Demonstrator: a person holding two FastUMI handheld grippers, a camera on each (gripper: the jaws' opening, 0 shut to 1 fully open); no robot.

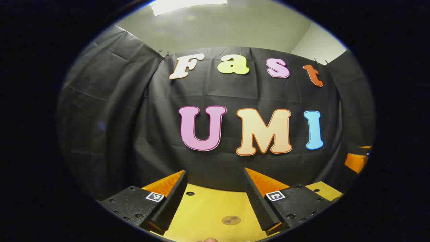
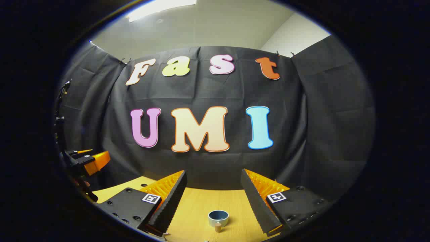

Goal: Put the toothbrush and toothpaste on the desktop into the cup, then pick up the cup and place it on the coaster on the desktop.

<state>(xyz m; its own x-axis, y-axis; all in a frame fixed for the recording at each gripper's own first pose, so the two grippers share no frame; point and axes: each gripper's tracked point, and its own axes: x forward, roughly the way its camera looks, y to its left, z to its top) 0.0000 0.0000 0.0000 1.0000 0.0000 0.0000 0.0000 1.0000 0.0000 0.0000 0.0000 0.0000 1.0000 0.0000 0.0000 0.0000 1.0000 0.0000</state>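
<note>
In the right gripper view, a small blue-grey cup (image 2: pixel 218 217) stands upright on the wooden desktop (image 2: pixel 198 208), low between my right gripper's fingers and some way ahead of them. A small tan, cork-like piece (image 2: pixel 218 227) stands just in front of the cup. My right gripper (image 2: pixel 213 172) is open and holds nothing. In the left gripper view, a flat round brown coaster (image 1: pixel 231 220) lies on the desktop (image 1: pixel 201 208) below the fingers. My left gripper (image 1: pixel 215 172) is also open with nothing in it.
Black cloth walls close the booth behind and on both sides. The left gripper (image 2: pixel 90 161) hangs at the far left of the right gripper view; the right gripper (image 1: pixel 356 161) sits at the far right edge of the left gripper view. A small hole (image 1: pixel 190 193) marks the desktop.
</note>
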